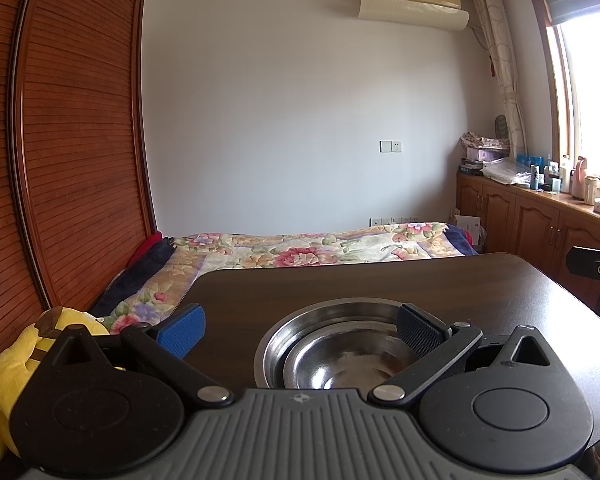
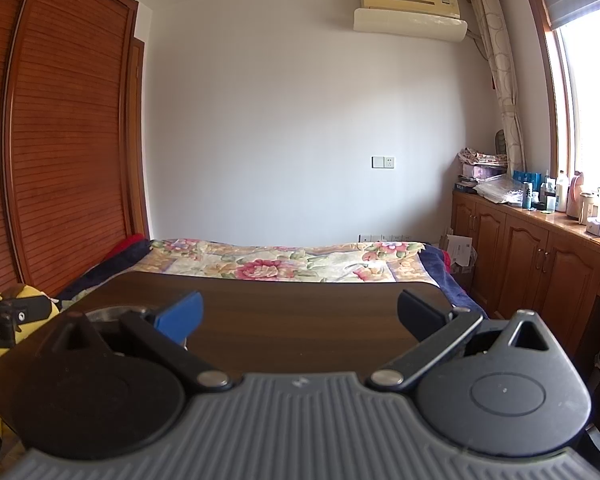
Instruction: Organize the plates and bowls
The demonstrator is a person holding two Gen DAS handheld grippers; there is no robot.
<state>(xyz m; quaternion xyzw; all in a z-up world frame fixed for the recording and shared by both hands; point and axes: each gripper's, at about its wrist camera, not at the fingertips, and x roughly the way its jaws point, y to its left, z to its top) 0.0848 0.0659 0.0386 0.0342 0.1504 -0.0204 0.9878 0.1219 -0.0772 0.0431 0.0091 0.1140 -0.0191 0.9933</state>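
Note:
Two shiny steel bowls (image 1: 332,356) sit nested, the smaller inside the larger, on the dark wooden table (image 1: 480,292). My left gripper (image 1: 300,330) hovers open just in front of them, its right finger over the bowls' right rim and its left finger off to their left. In the right wrist view my right gripper (image 2: 300,314) is open over bare table (image 2: 292,312) with nothing between its fingers. A sliver of a steel bowl rim (image 2: 104,313) shows behind its blue left finger. The left gripper's body (image 2: 4,316) pokes in at that view's left edge.
A bed with a floral cover (image 1: 300,252) lies beyond the table's far edge. A yellow plush toy (image 1: 16,360) sits left of the table by a slatted wooden wardrobe (image 1: 72,140). Wooden cabinets (image 1: 540,232) with bottles run along the right wall under the window.

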